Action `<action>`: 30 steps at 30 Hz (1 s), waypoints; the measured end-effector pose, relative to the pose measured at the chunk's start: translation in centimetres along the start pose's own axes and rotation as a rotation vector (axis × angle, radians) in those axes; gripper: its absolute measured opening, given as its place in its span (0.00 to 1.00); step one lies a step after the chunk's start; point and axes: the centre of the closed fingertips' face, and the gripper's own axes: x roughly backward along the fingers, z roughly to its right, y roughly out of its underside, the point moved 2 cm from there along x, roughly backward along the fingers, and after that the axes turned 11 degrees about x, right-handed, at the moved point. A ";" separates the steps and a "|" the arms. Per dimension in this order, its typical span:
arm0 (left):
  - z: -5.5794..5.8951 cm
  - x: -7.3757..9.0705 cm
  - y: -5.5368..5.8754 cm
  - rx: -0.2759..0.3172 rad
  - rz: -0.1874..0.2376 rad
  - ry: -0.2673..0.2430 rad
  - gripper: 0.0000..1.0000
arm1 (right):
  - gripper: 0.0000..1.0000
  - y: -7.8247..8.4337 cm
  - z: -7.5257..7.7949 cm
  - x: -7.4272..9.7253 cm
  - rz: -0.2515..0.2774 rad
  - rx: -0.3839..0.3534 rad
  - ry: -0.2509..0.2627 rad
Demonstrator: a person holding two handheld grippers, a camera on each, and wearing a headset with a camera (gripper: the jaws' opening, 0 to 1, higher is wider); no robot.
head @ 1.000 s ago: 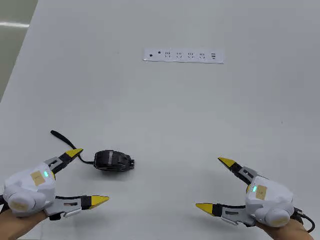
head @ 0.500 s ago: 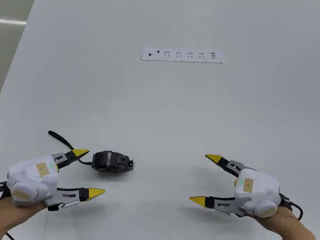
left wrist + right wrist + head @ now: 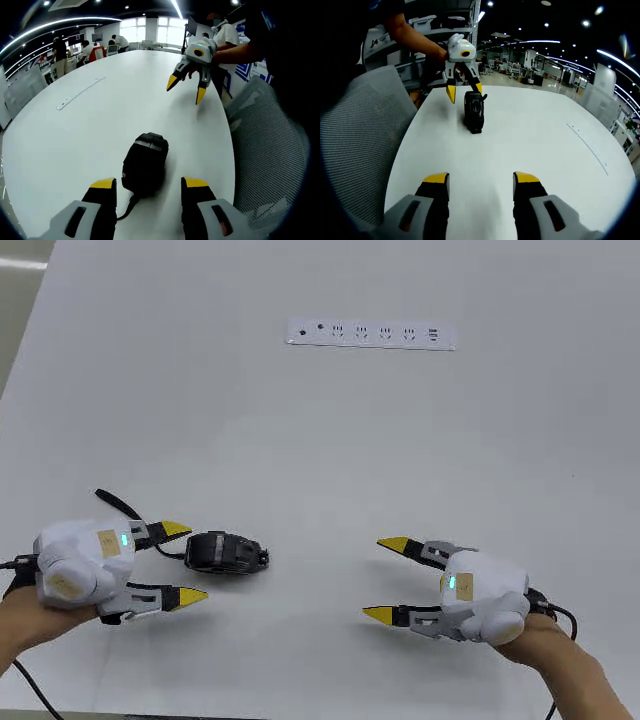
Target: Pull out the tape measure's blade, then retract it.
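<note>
A black tape measure (image 3: 226, 553) lies on the white table (image 3: 330, 460), its black wrist strap (image 3: 120, 505) trailing to the left. My left gripper (image 3: 183, 562) is open, its yellow fingertips just left of the case; in the left gripper view the tape measure (image 3: 145, 162) sits right ahead of the tips. My right gripper (image 3: 386, 579) is open and empty, well to the right of the tape measure and pointing at it. The right gripper view has the tape measure (image 3: 474, 111) far ahead, with the left gripper (image 3: 464, 91) behind it. No blade is pulled out.
A white power strip (image 3: 370, 335) lies flat at the far side of the table. A grey mesh chair (image 3: 360, 130) stands at the table's near edge. Cables run back from both grippers. People stand in the background of the left gripper view.
Both grippers have moved inward: the left one has closed in on the tape measure, and the right one has shifted left toward it. The tape measure has stayed put.
</note>
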 end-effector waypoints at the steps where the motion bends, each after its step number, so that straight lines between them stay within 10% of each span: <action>1: -0.1 -0.1 0.0 -0.007 -0.008 0.004 0.48 | 0.50 -0.1 0.1 -0.3 0.002 0.004 -0.004; 13: -1.2 -0.7 0.6 -0.050 -0.094 0.043 0.37 | 0.41 -1.5 0.3 -2.9 0.032 0.027 -0.064; 30: -1.3 -1.7 1.0 -0.047 -0.111 0.092 0.28 | 0.32 -2.7 0.4 -6.6 0.050 0.029 -0.114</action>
